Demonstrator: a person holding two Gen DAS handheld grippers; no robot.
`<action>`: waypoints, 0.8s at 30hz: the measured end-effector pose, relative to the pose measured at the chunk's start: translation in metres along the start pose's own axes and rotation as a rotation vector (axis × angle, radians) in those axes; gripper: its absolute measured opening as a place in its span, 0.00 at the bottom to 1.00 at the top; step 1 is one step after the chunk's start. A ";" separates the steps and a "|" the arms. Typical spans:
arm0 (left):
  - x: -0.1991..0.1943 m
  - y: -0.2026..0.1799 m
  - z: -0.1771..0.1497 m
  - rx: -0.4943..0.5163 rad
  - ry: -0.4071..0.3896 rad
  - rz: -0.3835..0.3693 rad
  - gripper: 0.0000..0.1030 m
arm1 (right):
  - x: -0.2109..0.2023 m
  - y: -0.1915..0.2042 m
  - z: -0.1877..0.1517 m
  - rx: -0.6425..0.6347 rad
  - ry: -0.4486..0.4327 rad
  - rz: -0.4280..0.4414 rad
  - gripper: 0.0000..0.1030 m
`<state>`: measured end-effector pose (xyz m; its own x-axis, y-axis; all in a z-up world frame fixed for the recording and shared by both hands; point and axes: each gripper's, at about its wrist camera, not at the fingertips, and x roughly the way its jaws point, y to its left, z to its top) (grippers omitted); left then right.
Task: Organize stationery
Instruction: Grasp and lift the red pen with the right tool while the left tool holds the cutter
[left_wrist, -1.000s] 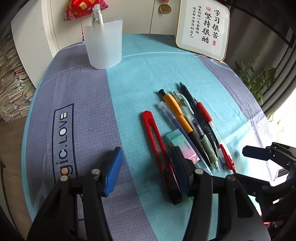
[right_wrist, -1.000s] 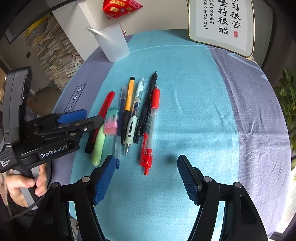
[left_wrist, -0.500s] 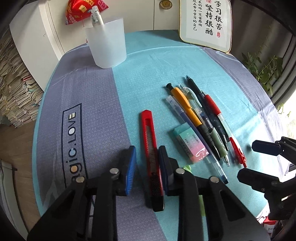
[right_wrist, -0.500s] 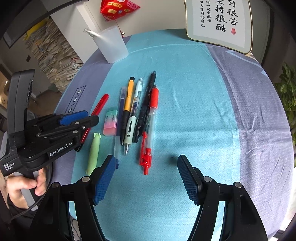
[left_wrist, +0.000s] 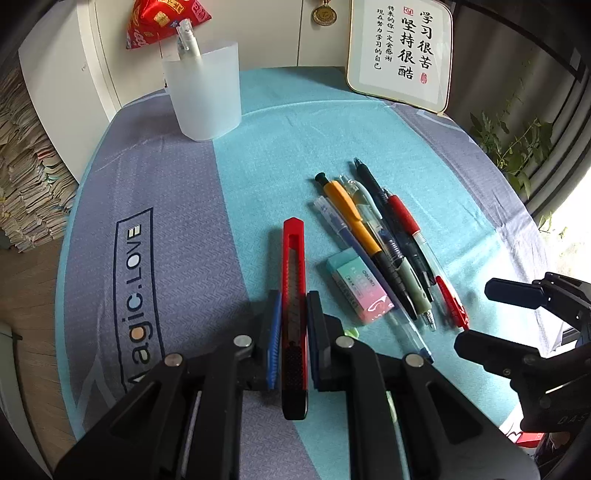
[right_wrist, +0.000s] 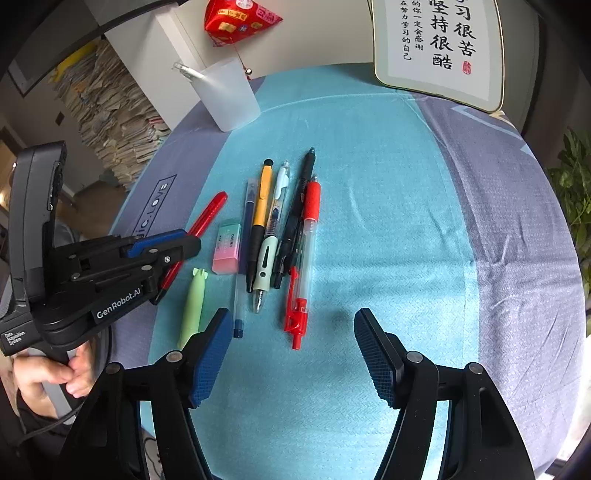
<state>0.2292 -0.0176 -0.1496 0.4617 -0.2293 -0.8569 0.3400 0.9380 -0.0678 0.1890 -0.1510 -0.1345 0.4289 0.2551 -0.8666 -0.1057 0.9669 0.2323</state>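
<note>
A red utility knife (left_wrist: 293, 251) lies on the blue cloth, left of a pastel eraser (left_wrist: 360, 291) and a row of several pens (left_wrist: 369, 229). My left gripper (left_wrist: 293, 299) is closing its jaws on the knife's lower half, and both blue pads touch its sides; in the right wrist view the left gripper (right_wrist: 188, 240) covers part of the knife (right_wrist: 208, 214). My right gripper (right_wrist: 291, 317) hovers open above the near ends of the pens, holding nothing. A frosted cup (left_wrist: 207, 99) with one pen (left_wrist: 188, 40) in it stands at the far left. A green pen (right_wrist: 194, 306) lies nearest.
A framed calligraphy board (left_wrist: 400, 51) leans at the far right of the table. A red packet (left_wrist: 162, 18) hangs behind the cup. Stacked papers (right_wrist: 110, 122) rise beyond the table's left edge, a plant (left_wrist: 513, 147) beyond the right. A person's hand (right_wrist: 55, 376) grips the left handle.
My left gripper shifted over the red knife and its jaws came together from wide apart onto the knife's sides. The right gripper stayed put and open.
</note>
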 end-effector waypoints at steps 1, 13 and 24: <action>-0.001 0.000 0.000 0.001 -0.001 -0.001 0.11 | 0.001 0.001 0.000 -0.006 -0.003 -0.002 0.68; -0.016 0.005 -0.002 0.002 -0.035 -0.001 0.11 | 0.016 0.006 0.003 -0.029 0.004 0.016 0.32; -0.031 0.008 -0.005 -0.002 -0.068 -0.023 0.11 | -0.011 0.006 -0.001 -0.052 -0.084 -0.073 0.15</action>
<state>0.2136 -0.0014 -0.1266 0.5086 -0.2677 -0.8184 0.3491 0.9329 -0.0883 0.1832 -0.1480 -0.1242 0.5107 0.1843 -0.8398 -0.1169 0.9826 0.1445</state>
